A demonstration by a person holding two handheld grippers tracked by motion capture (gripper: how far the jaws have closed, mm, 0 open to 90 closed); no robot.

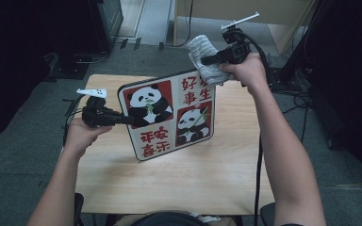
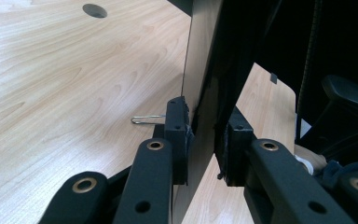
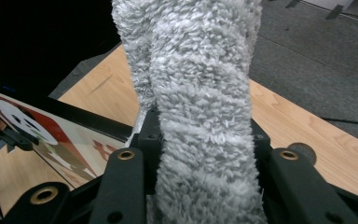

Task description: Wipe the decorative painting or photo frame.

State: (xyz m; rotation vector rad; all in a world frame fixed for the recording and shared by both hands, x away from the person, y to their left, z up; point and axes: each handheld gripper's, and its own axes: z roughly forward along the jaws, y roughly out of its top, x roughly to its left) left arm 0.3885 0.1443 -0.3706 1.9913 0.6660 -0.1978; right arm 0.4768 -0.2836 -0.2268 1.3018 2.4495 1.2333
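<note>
- The square white board with a black rim (image 1: 167, 115), printed with two pandas on red panels and red Chinese characters, including 好, 事 and 生 at its upper right, stands tilted on its lower corner on the pale wooden table (image 1: 169, 183).
- The left gripper (image 1: 127, 119) reaches level from the left hand (image 1: 82, 134), jaws clamped on the board's left edge.
- The left gripper view shows the pads (image 2: 176, 135) pressing both faces, and a wire clip (image 2: 145, 120) lying on the table.
- Farther off, the raised right gripper (image 1: 206, 60) pinches a fluffy grey cloth (image 1: 205, 59) against the board's top right corner.
- The right gripper view shows the cloth (image 3: 200, 116) squeezed between the jaws.
</note>
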